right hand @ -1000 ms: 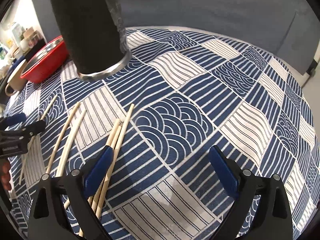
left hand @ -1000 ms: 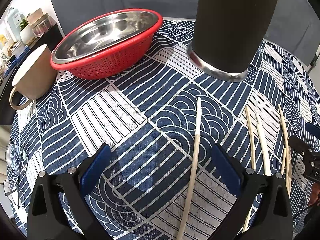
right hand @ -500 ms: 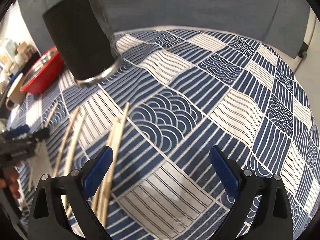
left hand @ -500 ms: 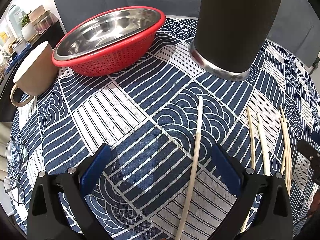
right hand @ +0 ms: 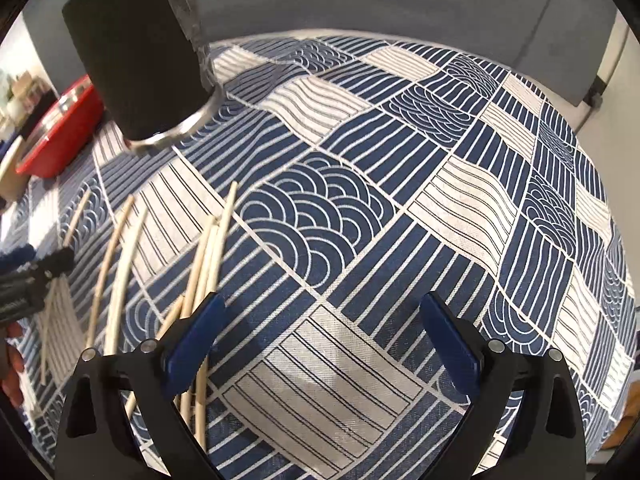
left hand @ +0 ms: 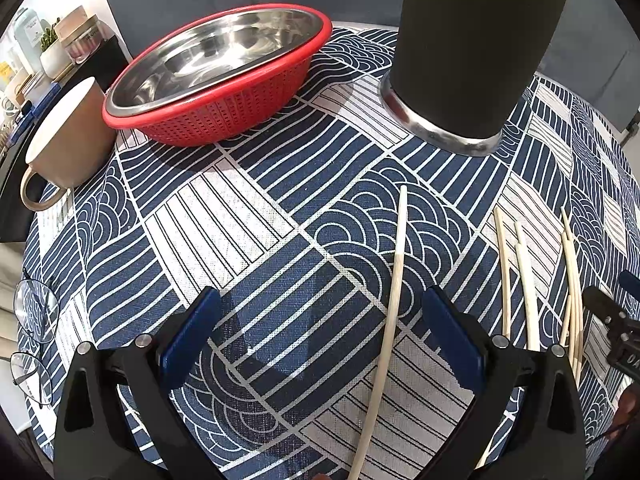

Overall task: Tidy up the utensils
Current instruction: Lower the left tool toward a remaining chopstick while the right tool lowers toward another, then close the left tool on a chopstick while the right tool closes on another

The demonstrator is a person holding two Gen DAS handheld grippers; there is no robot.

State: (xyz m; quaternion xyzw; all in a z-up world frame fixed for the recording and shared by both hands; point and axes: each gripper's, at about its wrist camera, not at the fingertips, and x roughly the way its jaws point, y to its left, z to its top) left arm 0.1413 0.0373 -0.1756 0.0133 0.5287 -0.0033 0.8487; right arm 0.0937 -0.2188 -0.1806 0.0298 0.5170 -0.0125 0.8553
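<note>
Both grippers are hovering low over the desk (left hand: 256, 208), which is lying under a blue and white patterned cloth. The left gripper (left hand: 320, 336) is standing spread wide with nothing between its blue pads, and a single pale chopstick (left hand: 394, 280) is lying on the cloth between them, running away toward the black utensil holder (left hand: 472, 48). That holder is standing upright on its silver base at the far side of the desk. To the right of the lone chopstick, several more chopsticks (left hand: 524, 280) are lying in a loose scatter, roughly parallel to each other.

The right gripper (right hand: 320, 336) is also standing wide apart and holding nothing. The scattered chopsticks (right hand: 208, 256) are lying beside and partly under its left pad, and only bare cloth is showing between its fingers. From this side the utensil holder (right hand: 140, 52) is looming at the upper left, well beyond the sticks.

Beside the holder, a red colander (left hand: 224, 108) is sitting with a steel bowl (left hand: 216, 56) nested inside it. A beige mug (left hand: 68, 136) is standing just next to the colander, and a pair of glasses (left hand: 34, 320) is resting at the near left edge of the desk.
</note>
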